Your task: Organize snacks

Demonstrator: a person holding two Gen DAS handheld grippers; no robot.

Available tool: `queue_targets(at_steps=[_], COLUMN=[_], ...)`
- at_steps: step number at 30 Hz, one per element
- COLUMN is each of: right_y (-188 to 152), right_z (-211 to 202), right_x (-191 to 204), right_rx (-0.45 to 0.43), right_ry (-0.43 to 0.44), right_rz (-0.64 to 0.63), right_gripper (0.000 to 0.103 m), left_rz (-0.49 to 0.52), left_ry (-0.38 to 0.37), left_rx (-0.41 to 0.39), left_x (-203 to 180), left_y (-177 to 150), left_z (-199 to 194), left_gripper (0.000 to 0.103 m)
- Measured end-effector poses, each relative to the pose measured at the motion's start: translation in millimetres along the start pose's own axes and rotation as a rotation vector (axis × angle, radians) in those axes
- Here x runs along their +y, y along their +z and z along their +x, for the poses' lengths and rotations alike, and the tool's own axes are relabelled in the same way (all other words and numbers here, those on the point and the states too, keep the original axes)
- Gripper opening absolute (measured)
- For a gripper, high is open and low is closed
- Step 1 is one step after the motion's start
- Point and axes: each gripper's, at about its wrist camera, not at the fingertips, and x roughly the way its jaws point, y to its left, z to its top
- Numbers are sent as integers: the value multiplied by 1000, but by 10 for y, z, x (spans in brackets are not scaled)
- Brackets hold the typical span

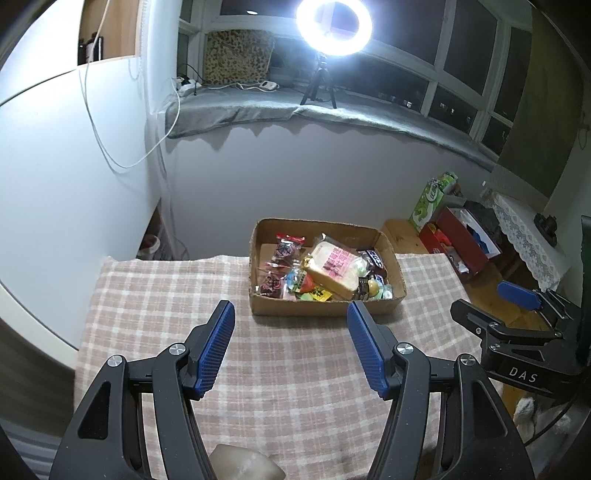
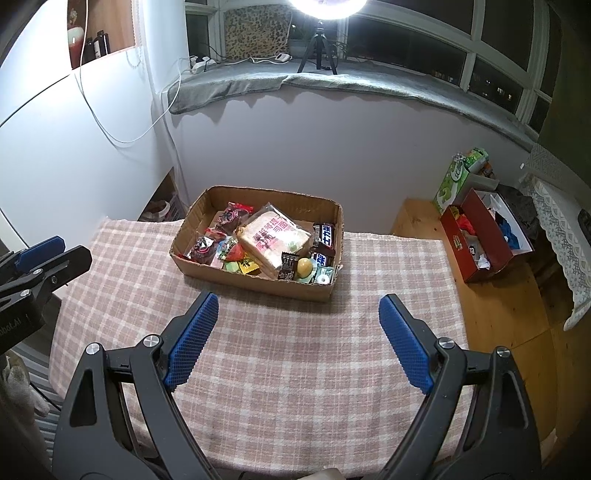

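A shallow cardboard box (image 1: 325,308) (image 2: 255,282) stands at the far side of the checked tablecloth (image 1: 166,295) (image 2: 295,350). It holds several snacks: a wrapped bread loaf (image 1: 332,267) (image 2: 271,236), dark red packets (image 1: 288,249) (image 2: 232,216), chocolate bars (image 2: 325,236) and small sweets. My left gripper (image 1: 291,310) is open and empty, above the cloth in front of the box. My right gripper (image 2: 297,301) is open and empty, also in front of the box; it shows at the right of the left wrist view (image 1: 517,295).
A red box (image 1: 461,243) (image 2: 484,240) and a green carton (image 1: 432,203) (image 2: 458,177) stand on a wooden surface to the right. A ring light on a tripod (image 1: 332,26) stands on the window sill behind. A white wall is on the left.
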Motion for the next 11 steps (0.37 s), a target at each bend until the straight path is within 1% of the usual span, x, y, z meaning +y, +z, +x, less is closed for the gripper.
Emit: queue_targets(at_steps=[11], right_y=[-17], right_z=[-17], right_x=[-30], right_rx=[2], right_ry=[1], right_rz=[-3], right_gripper=[91], left_rz=[7], left_ry=[24], left_rx=[-18], left_x=[-28], left_y=[-6], left_z=[-9], left_gripper=[63])
